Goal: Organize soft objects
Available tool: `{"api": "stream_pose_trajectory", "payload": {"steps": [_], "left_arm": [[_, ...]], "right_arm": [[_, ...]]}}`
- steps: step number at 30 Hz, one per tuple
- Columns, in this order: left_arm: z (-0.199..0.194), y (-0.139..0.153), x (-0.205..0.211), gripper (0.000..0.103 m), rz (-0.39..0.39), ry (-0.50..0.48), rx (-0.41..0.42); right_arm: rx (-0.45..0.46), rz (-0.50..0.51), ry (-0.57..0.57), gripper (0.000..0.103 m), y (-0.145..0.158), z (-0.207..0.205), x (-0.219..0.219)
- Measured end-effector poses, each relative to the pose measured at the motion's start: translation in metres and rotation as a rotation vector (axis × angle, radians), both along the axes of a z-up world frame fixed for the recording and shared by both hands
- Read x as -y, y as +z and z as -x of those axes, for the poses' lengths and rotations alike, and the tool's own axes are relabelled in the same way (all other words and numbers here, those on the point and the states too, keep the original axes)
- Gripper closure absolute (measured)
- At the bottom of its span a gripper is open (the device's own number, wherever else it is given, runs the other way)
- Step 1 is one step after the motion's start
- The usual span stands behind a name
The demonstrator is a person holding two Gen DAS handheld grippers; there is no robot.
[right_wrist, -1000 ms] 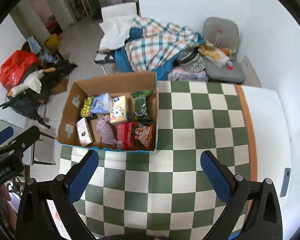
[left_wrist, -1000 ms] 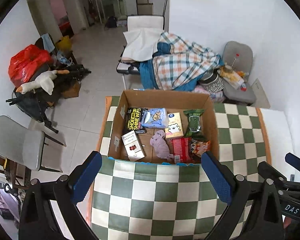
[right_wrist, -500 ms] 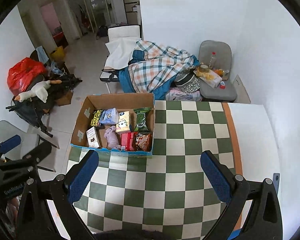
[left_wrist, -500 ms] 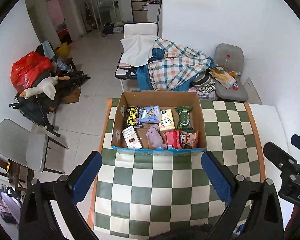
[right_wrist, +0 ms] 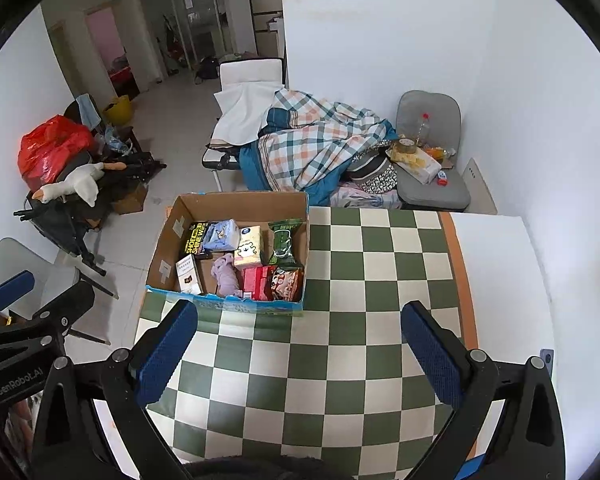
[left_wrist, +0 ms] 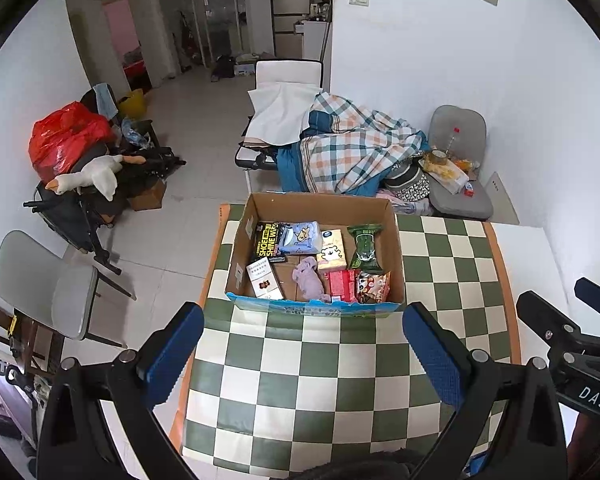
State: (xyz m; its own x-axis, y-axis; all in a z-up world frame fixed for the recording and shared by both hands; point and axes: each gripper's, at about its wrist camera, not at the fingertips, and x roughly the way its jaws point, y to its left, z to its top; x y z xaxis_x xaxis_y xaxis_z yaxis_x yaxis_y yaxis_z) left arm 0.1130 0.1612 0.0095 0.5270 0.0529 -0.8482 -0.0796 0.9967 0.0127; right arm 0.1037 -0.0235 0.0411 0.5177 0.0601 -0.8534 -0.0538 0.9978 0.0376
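Both the left gripper (left_wrist: 302,350) and right gripper (right_wrist: 300,348) hang spread wide and empty above the green-and-cream checkered table (right_wrist: 340,352). An open brown cardboard box (left_wrist: 320,204) sits at the table's far left corner. A crumpled lilac soft cloth (left_wrist: 310,278) lies in the box among snack packets.

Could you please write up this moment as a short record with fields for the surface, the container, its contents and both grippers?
surface: checkered tablecloth, green and cream
container: cardboard box, open, on the cloth's far left part
contents: purple soft toy, light blue pack, green packet, red packet, shoe wipes pack, white box
left gripper: open, empty, above the cloth short of the box
right gripper: open, empty, above the cloth
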Motion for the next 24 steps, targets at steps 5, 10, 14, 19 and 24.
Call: {"api": "stream_pose_trajectory", "payload": {"steps": [5, 10, 14, 19, 24], "left_arm": [[0.002, 0.004, 0.002, 0.001, 0.003, 0.006, 0.009], [0.002, 0.005, 0.002, 0.001, -0.005, 0.01, 0.009], [0.002, 0.007, 0.004, 0.001, -0.004, 0.01, 0.011], [0.003, 0.009, 0.007, 0.001, -0.004, 0.01, 0.011], [0.004, 0.01, 0.01, 0.001, -0.004, 0.013, 0.015]], "right_arm": [[0.009, 0.006, 0.0, 0.0, 0.007, 0.004, 0.002], [0.018, 0.008, -0.006, 0.0, 0.015, 0.009, 0.004], [0.019, 0.015, -0.014, 0.0, 0.017, 0.01, 0.005], [0.026, 0.017, -0.018, 0.0, 0.018, 0.012, 0.008], [0.039, 0.016, -0.028, 0.0, 0.019, 0.015, 0.011]]}}
